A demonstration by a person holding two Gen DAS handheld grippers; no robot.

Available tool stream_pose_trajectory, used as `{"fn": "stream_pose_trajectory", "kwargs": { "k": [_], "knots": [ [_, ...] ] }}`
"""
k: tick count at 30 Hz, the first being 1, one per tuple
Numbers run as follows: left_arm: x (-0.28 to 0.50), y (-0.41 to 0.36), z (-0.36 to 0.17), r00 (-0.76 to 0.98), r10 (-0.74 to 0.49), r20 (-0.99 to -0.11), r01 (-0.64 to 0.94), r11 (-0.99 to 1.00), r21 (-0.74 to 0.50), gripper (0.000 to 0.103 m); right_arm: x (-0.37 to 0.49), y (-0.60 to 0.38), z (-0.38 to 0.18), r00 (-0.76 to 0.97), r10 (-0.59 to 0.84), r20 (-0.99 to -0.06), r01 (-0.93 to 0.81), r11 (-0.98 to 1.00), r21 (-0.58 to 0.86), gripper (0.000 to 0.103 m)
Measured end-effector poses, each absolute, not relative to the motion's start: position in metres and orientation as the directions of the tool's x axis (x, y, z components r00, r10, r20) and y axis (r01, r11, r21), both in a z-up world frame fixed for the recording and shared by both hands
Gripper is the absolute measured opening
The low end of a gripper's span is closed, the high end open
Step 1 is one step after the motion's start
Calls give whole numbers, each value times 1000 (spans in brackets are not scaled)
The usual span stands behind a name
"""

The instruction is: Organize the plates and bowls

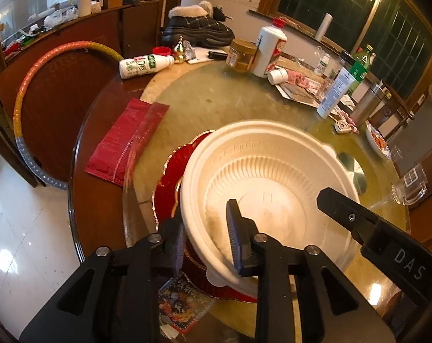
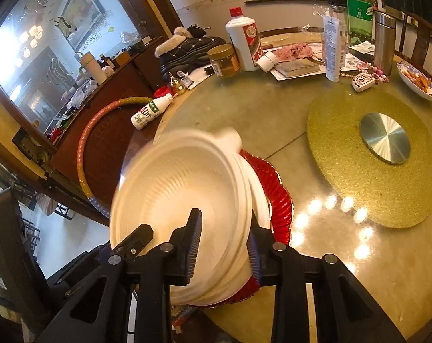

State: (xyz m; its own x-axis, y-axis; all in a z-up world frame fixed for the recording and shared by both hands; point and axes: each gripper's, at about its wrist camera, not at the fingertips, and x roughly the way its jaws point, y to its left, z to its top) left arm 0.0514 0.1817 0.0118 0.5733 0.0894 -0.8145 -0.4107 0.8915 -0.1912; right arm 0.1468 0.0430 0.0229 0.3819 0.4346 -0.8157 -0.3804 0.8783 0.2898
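Straddled loosely by both grippers' (image 1: 208, 241) (image 2: 224, 247) slack fingers, neither clamped, the white ribbed disposable bowl (image 1: 268, 183) could slip off the red gold-rimmed plate (image 1: 170, 181).

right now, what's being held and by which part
The white bowl: left gripper and right gripper straddle its rim, but whether their pads press it cannot be told.

The left gripper (image 1: 208, 238) points steeply downward, its jaws parted a little and straddling a rim, one blue-ribbed pad outside and one inside, with a gap at the inner pad. The right gripper (image 2: 224, 250) tilts down likewise, jaws slightly apart astride the opposite rim, neither pad clearly pressing.
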Motion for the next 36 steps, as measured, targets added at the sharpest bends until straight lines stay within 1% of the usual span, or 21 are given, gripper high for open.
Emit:
{"fn": "stream_pose_trajectory", "kwargs": {
  "k": [2, 4, 5, 6, 8, 10, 11, 13, 14, 16, 17, 19, 21, 22, 24, 26, 27, 28, 29, 31, 36],
  "knots": [
    [48, 182, 14, 582, 108, -806, -419, 889, -183, 25, 146, 43, 24, 384, 435, -814, -379, 879, 291, 32],
    [46, 181, 16, 593, 133, -794, -427, 888, -170, 34, 145, 43, 27, 399, 435, -807, -378, 880, 287, 33],
    [45, 180, 17, 599, 147, -787, -431, 888, -162, 36, 144, 44, 28, 406, 430, -806, -380, 882, 280, 34],
    [44, 180, 19, 605, 156, -781, -432, 888, -157, 37, 144, 44, 28, 406, 433, -805, -382, 880, 281, 37],
    [42, 179, 21, 614, 176, -769, -436, 888, -145, 42, 143, 45, 30, 412, 434, -801, -389, 879, 276, 41],
    [40, 179, 23, 620, 196, -759, -443, 887, -133, 56, 140, 47, 32, 419, 434, -797, -405, 876, 263, 48],
    [38, 179, 24, 627, 208, -751, -446, 886, -127, 57, 139, 47, 34, 426, 433, -795, -411, 875, 256, 49],
    [33, 177, 27, 640, 235, -731, -454, 883, -114, 60, 132, 45, 42, 477, 416, -774, -417, 883, 218, 58],
    [31, 177, 28, 645, 249, -723, -458, 883, -105, 62, 128, 44, 46, 500, 418, -758, -425, 882, 205, 60],
    [25, 175, 30, 658, 261, -706, -457, 884, -98, 66, 119, 40, 53, 539, 425, -727, -438, 879, 189, 68],
    [20, 173, 32, 667, 272, -694, -458, 884, -93, 67, 114, 37, 57, 558, 431, -709, -447, 876, 180, 70],
    [13, 169, 33, 678, 280, -680, -451, 889, -84, 74, 103, 30, 64, 597, 437, -673, -467, 871, 151, 77],
    [4, 164, 32, 699, 277, -659, -440, 893, -91, 75, 90, 22, 68, 626, 451, -636, -495, 860, 122, 82],
    [0, 162, 32, 703, 269, -658, -434, 896, -97, 78, 85, 18, 69, 640, 452, -621, -502, 858, 108, 85],
    [-8, 157, 29, 711, 238, -662, -411, 904, -117, 82, 72, 6, 68, 664, 466, -585, -521, 849, 85, 86],
    [-17, 150, 27, 722, 235, -651, -398, 911, -111, 82, 61, -6, 65, 680, 474, -560, -530, 845, 72, 88],
    [-21, 146, 26, 721, 237, -651, -392, 914, -101, 86, 57, -11, 63, 685, 475, -551, -530, 845, 70, 90],
    [-24, 142, 23, 717, 235, -656, -382, 920, -88, 89, 53, -17, 61, 690, 479, -542, -532, 844, 68, 94],
    [-25, 139, 20, 711, 232, -664, -376, 923, -80, 89, 50, -23, 58, 692, 485, -534, -538, 840, 65, 95],
    [-27, 133, 14, 695, 212, -687, -353, 933, -69, 89, 42, -34, 53, 691, 502, -520, -560, 827, 54, 101],
    [-24, 124, 2, 671, 208, -712, -341, 939, -47, 89, 31, -50, 40, 683, 504, -528, -589, 808, 10, 102]
  ]
}}
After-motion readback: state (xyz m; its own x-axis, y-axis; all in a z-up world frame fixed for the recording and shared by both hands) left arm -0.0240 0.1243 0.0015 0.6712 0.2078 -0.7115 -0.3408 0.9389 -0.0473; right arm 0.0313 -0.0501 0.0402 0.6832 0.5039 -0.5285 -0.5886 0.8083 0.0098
